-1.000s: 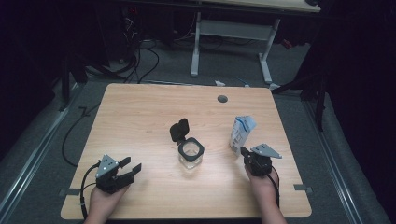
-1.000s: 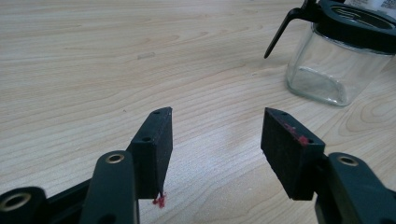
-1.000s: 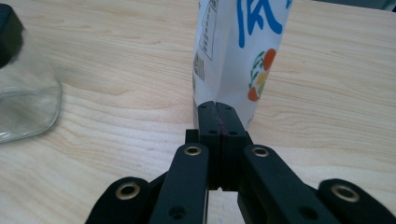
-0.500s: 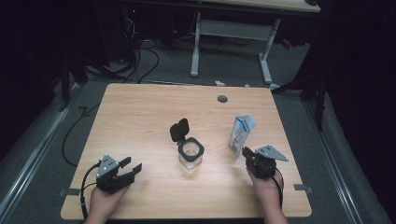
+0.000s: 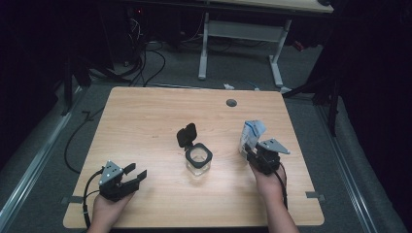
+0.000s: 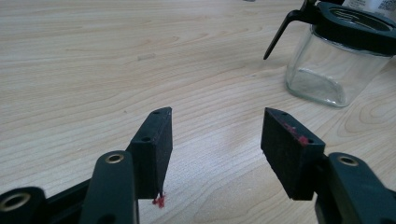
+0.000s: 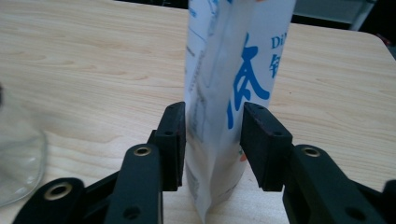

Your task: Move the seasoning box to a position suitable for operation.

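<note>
A white pouch with blue print (image 5: 251, 133) (image 7: 233, 56) stands upright at the table's right. My right gripper (image 5: 249, 152) (image 7: 212, 119) sits low against its near side. Its jaws have just been opening and now stand either side of the pouch's lower part, close to its faces without squeezing it. A clear glass jar (image 5: 198, 160) (image 6: 336, 60) (image 7: 18, 158) stands at the table's middle, its black hinged lid (image 5: 187, 135) flipped up. My left gripper (image 5: 135, 171) (image 6: 215, 135) rests open near the front left edge with only bare wood between its pads.
The wooden table (image 5: 145, 116) has a round cable hole (image 5: 231, 103) near its far edge. Beyond it stand another desk's white legs (image 5: 205, 43), with cables on the dark floor (image 5: 145, 63). Both forearms come in over the front edge.
My right gripper has moved a little forward to the pouch and its jaws have spread around it. The left gripper, the jar and the pouch have stayed put.
</note>
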`<control>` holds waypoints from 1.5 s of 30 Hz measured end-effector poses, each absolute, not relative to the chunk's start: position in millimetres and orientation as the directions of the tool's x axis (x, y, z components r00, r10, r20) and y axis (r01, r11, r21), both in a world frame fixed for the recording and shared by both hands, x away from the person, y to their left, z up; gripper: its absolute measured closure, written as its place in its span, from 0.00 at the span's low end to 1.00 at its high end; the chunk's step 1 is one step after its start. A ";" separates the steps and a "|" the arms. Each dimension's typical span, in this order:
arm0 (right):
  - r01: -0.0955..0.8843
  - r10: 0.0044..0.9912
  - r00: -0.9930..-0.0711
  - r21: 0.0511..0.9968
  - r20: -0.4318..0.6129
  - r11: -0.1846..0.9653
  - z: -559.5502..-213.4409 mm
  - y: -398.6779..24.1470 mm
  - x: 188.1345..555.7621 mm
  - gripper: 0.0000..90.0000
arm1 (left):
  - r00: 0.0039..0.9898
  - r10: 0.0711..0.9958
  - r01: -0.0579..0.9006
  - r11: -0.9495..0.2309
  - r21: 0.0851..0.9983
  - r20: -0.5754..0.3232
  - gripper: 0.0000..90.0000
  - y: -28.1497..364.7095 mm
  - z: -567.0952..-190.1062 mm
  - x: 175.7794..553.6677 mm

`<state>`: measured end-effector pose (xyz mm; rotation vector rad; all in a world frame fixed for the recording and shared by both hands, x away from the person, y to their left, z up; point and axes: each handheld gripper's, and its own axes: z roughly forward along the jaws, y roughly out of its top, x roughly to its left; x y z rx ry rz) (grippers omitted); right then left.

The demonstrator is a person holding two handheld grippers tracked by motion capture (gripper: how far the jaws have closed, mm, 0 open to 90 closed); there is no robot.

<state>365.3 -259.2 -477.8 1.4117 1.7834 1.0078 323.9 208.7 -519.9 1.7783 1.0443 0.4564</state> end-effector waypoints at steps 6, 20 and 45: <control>0.474 0.978 -0.208 0.872 -0.025 0.123 -481.1 -260.3 368.8 0.69 | 0.557 0.817 0.448 -0.142 0.883 -0.151 0.49 209.9 -520.6 324.7; 0.471 0.981 -0.192 0.878 0.008 0.085 -482.6 -262.7 371.3 0.74 | 0.558 0.816 0.449 -0.147 0.882 -0.148 0.49 210.0 -520.5 324.6; 0.433 0.975 -0.220 0.893 -0.033 0.128 -484.9 -264.3 367.5 0.89 | 0.559 0.815 0.452 -0.144 0.880 -0.154 0.49 210.6 -521.3 325.1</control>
